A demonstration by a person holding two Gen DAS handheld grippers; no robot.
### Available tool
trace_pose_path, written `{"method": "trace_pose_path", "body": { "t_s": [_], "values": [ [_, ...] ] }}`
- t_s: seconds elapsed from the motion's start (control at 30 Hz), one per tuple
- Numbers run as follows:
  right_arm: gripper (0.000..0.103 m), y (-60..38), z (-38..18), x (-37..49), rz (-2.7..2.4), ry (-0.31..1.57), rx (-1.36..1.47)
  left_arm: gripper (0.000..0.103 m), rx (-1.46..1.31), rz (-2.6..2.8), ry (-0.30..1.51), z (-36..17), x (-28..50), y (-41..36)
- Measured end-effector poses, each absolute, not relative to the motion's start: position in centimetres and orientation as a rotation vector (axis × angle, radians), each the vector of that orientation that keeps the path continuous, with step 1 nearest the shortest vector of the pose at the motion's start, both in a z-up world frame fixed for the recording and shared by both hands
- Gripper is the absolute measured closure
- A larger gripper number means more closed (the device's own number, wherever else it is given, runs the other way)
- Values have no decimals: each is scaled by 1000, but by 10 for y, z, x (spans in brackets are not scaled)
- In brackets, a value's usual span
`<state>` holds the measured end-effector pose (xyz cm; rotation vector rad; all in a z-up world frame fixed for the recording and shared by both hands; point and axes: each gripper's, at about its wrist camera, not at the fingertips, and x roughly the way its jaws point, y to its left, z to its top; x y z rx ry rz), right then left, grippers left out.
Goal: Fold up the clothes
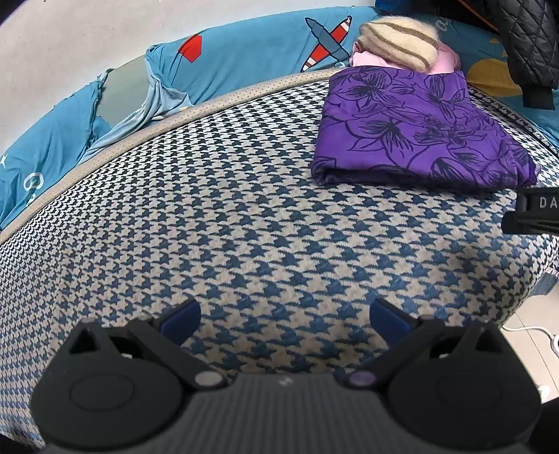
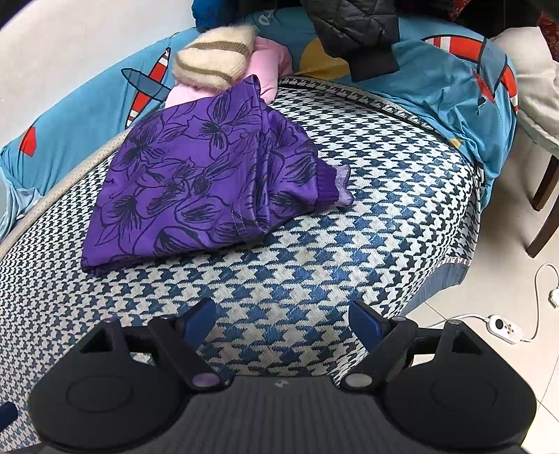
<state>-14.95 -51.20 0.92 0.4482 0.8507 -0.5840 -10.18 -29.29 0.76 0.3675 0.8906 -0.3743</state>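
Note:
A purple garment with dark flower outlines (image 1: 415, 129) (image 2: 206, 181) lies folded on the houndstooth blanket (image 1: 216, 209) (image 2: 367, 216), toward its far side. One ribbed cuff with a lilac edge (image 2: 340, 185) sticks out to the right. My left gripper (image 1: 284, 316) hangs open over bare blanket, well short and left of the garment. Nearer the blanket's right edge, my right gripper (image 2: 283, 317) is open too, with nothing between its blue pads (image 2: 201, 321). Part of the right gripper (image 1: 534, 213) shows at the left wrist view's right edge.
Behind the purple garment lie a fuzzy cream striped knit (image 1: 398, 40) (image 2: 215, 59) on a pink garment (image 2: 270, 64). A black quilted jacket (image 2: 353, 31) hangs at the back. Blue airplane-print bedding (image 1: 244, 59) rings the blanket. A white corded switch (image 2: 505, 328) lies on the tiled floor; chair legs (image 2: 543, 209) stand at right.

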Motion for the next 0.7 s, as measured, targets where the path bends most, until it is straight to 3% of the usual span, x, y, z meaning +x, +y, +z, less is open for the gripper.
{"method": "trace_pose_path", "body": {
  "t_s": [0.7],
  "values": [
    [20, -512, 8, -150, -591, 857, 446, 0, 361, -377, 896, 8, -102, -292]
  ]
}}
